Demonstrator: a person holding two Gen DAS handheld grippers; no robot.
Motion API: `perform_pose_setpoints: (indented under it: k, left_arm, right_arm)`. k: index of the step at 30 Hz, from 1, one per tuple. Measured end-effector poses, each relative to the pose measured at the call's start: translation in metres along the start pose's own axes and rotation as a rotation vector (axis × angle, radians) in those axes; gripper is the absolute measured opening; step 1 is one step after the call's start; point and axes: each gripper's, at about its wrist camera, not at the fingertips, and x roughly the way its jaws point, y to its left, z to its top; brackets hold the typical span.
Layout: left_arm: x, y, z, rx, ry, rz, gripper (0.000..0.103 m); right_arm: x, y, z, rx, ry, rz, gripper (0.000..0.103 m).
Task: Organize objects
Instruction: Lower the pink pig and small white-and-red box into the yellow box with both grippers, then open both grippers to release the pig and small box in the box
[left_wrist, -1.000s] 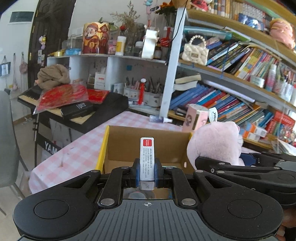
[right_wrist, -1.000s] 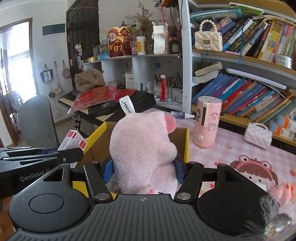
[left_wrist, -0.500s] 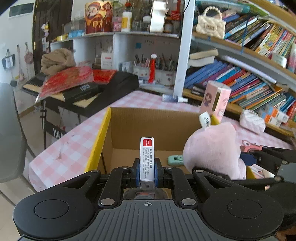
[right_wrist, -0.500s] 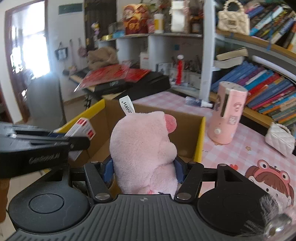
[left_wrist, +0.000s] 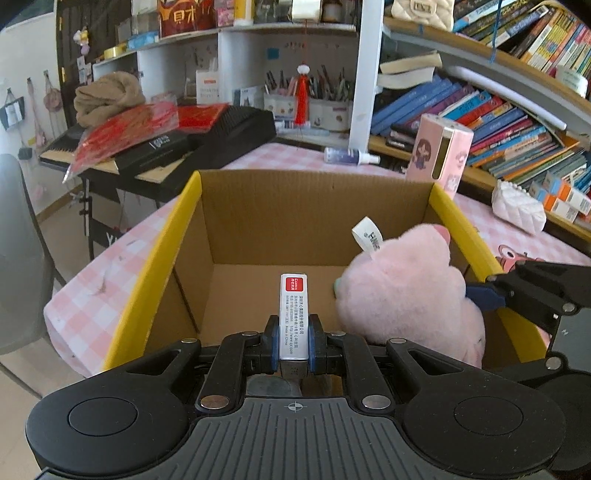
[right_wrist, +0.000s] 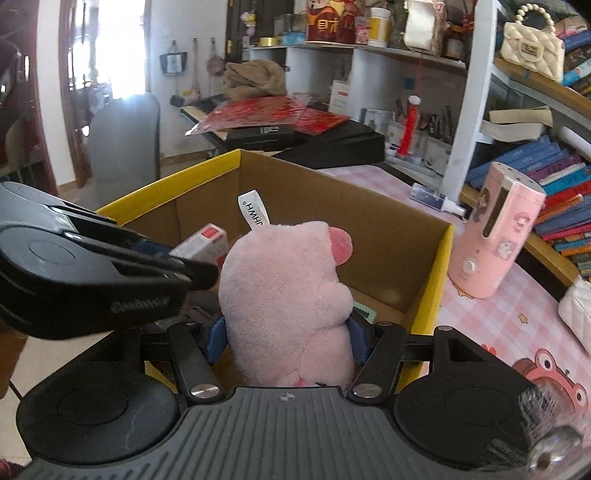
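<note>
my left tool (left_wrist: 293, 345) is clamped on a slim white carton (left_wrist: 293, 316), pinched between the two blue pads so it stands upright. it has a red patch near the top and lines of small grey print below that i can't read. it hangs over the open cardboard box (left_wrist: 314, 206), whose side rims are edged in yellow. from the right wrist view the same carton (right_wrist: 202, 243) shows only as a corner poking past the left tool's black body (right_wrist: 92, 273), which blocks most of that side of the box.

my right tool (right_wrist: 288, 334) is closed on a pink plush toy (right_wrist: 286, 295), fuzzy, with a darker pink snout and a white fabric tag standing up from its head. the toy sits over the box's right half, low between the walls; in the left wrist view the plush (left_wrist: 402, 288) covers that corner of the box floor. i can't tell whether its underside touches the floor, since the tool bodies cut off everything beneath.

a small teal item (right_wrist: 364, 313) peeks from behind the plush inside the box; too little shows to name it. the box stands on a pink checked table (left_wrist: 99, 291). a pink cylindrical gadget (right_wrist: 495, 236) stands on the table just beside the box's right wall.
</note>
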Motion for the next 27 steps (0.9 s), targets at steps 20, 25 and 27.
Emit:
perform_pose_setpoints:
  k: [20, 25, 27]
  left_arm:
    - [0.016, -0.017, 0.003, 0.001, 0.036, 0.024, 0.013]
    - [0.018, -0.017, 0.003, -0.006, 0.041, 0.036, 0.014]
    - [0.018, -0.018, 0.003, -0.007, 0.038, 0.043, 0.014]
  right_arm:
    - [0.003, -0.028, 0.002, -0.091, -0.012, 0.098, 0.062]
    - [0.003, -0.028, 0.001, -0.093, -0.017, 0.102, 0.062]
    - [0.003, -0.028, 0.001, -0.093, -0.021, 0.102, 0.063]
